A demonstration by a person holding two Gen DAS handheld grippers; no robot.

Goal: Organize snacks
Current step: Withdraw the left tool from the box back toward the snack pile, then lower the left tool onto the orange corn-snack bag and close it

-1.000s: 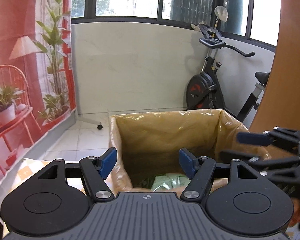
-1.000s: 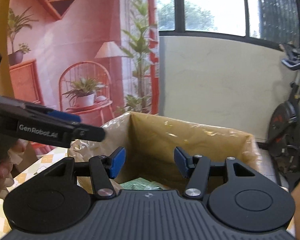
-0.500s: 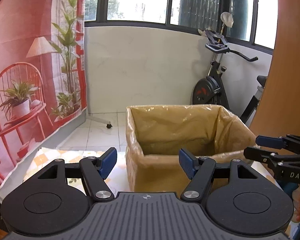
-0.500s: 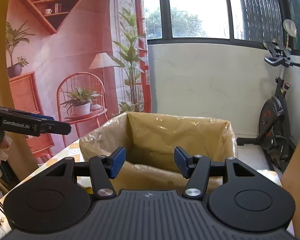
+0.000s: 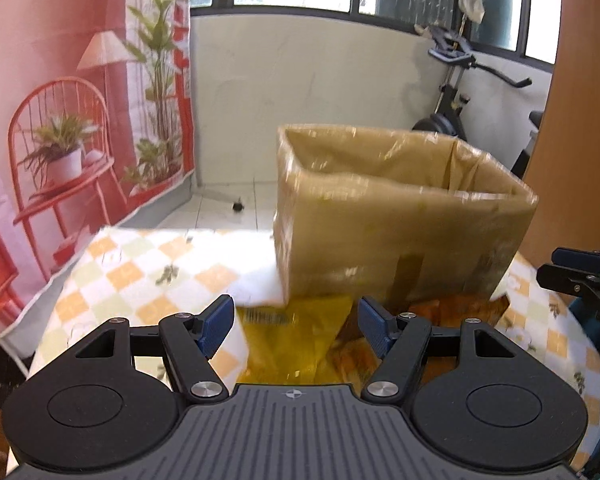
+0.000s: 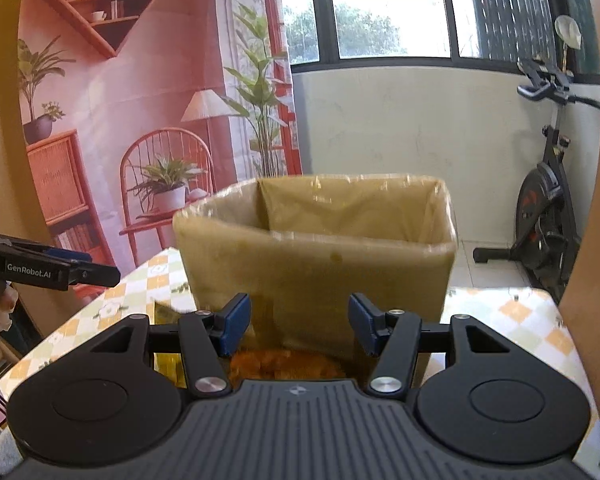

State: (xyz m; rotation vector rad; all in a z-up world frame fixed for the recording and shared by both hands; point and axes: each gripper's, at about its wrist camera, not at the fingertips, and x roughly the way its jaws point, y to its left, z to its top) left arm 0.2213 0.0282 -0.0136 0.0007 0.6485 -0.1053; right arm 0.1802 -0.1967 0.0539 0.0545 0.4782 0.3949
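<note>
Lined box [image 5: 400, 236] and yellow packet [image 5: 296, 344] on the tabletop [image 5: 140, 280].
Both grippers' jaws, left [image 5: 296, 324] and right [image 6: 298, 322], are held spread, empty.

Open tape-wrapped cardboard box [image 5: 404, 236] upright on table — yellow snack packet [image 5: 296, 340] at its base.

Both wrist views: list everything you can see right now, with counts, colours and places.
cardboard box: 1, brown with clear liner, on the table, ahead of both grippers
yellow snack bag: 1, yellow-orange, flat in front of the box
tablecloth: 1, white and orange check, on the table
exercise bike: 1, black, on the floor right of the box
backdrop: 1, red printed, left side
left gripper: 1, black, blue pads, jaws open
right gripper: 1, same, jaws open
</note>
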